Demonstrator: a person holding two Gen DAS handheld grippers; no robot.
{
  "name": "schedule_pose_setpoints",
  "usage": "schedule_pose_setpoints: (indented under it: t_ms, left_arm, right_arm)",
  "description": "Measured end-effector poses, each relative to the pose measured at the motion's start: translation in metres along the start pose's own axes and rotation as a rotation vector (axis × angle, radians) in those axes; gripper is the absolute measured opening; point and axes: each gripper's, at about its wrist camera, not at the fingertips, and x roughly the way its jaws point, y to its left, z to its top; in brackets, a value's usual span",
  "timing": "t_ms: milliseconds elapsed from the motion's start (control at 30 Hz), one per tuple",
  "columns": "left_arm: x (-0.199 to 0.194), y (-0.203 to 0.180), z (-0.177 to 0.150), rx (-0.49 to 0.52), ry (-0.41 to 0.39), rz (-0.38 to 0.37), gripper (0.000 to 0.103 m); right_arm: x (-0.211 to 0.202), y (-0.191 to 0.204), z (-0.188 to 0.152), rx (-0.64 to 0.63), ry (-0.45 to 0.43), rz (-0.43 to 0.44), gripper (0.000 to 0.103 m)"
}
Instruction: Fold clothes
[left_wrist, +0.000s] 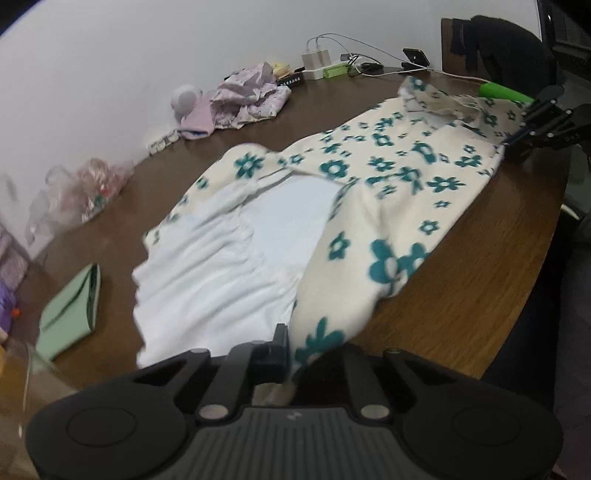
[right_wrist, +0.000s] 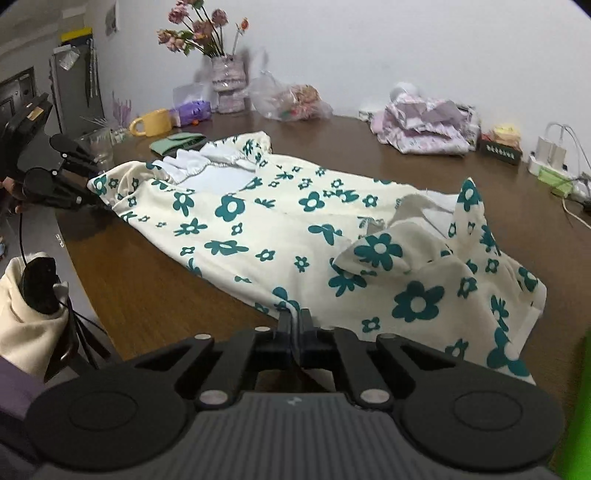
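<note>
On the brown wooden table (right_wrist: 155, 295) we have the cream garment with teal flowers (right_wrist: 295, 229) spread flat, its white lining (left_wrist: 221, 266) showing at one end. Our left gripper (left_wrist: 286, 341) is clamped on the hem by that lining, while our right gripper (right_wrist: 295, 319) pinches a fold of the near edge at the other end. Beyond it lie a crumpled lilac garment (right_wrist: 424, 129) and a yellow mug (right_wrist: 155, 122).

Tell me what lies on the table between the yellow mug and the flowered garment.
A folded green cloth lies between the yellow mug and the flowered garment; the right wrist view shows it.
</note>
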Motion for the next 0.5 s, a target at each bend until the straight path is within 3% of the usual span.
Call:
schedule_pose_setpoints:
  t_ms: [133, 200, 267, 333, 433, 500]
  left_arm:
    - [-0.026, 0.003, -0.010, -0.113, -0.030, -0.105, 0.025]
    - [-0.048, 0.005, -0.012, -0.161, -0.100, -0.137, 0.033]
    - [-0.064, 0.005, -0.009, -0.196, -0.183, -0.132, 0.058]
    - [-0.061, 0.002, 0.001, -0.220, -0.237, -0.124, 0.067]
    - [-0.034, -0.009, 0.019, -0.198, -0.227, -0.125, 0.064]
    - [-0.012, -0.011, 0.024, -0.166, -0.166, -0.140, 0.044]
  right_arm:
    - [-0.017, -0.001, -0.001, 0.015, -0.006, 0.053, 0.006]
    - [-0.029, 0.000, 0.000, 0.010, -0.035, 0.071, 0.008]
    - [-0.036, -0.002, 0.004, 0.018, -0.073, 0.069, 0.018]
    - [-0.038, -0.005, 0.012, 0.040, -0.124, 0.045, 0.022]
    - [-0.021, -0.006, 0.024, 0.047, -0.139, -0.012, 0.022]
    - [-0.006, -0.003, 0.029, 0.026, -0.140, -0.056, 0.022]
